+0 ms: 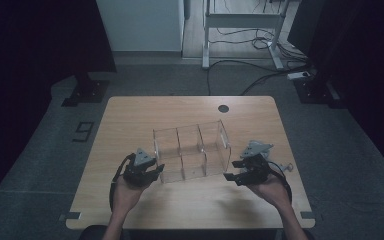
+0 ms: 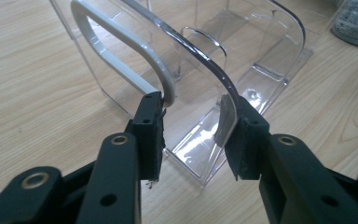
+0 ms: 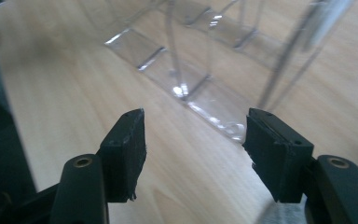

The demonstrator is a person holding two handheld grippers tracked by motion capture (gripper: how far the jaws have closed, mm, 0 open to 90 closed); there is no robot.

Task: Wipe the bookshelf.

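Observation:
A clear plastic organizer (image 1: 190,150) with several open compartments stands in the middle of the wooden table (image 1: 130,120). My left gripper (image 1: 156,171) is at its left end. In the left gripper view the jaws straddle that end: one pad touches the white handle strip (image 2: 121,42), the other presses the clear curved wall (image 2: 261,56), so the left gripper (image 2: 193,116) is shut on the organizer. My right gripper (image 1: 234,171) hovers just off the organizer's right end. Its jaws (image 3: 196,135) stand open over bare wood, with the organizer (image 3: 186,70) a little ahead.
A round cable hole (image 1: 223,108) sits near the table's far edge. Beyond the table are grey floor, loose cables (image 1: 260,75) and a white desk frame (image 1: 240,20). Bare wood lies in front of and behind the organizer.

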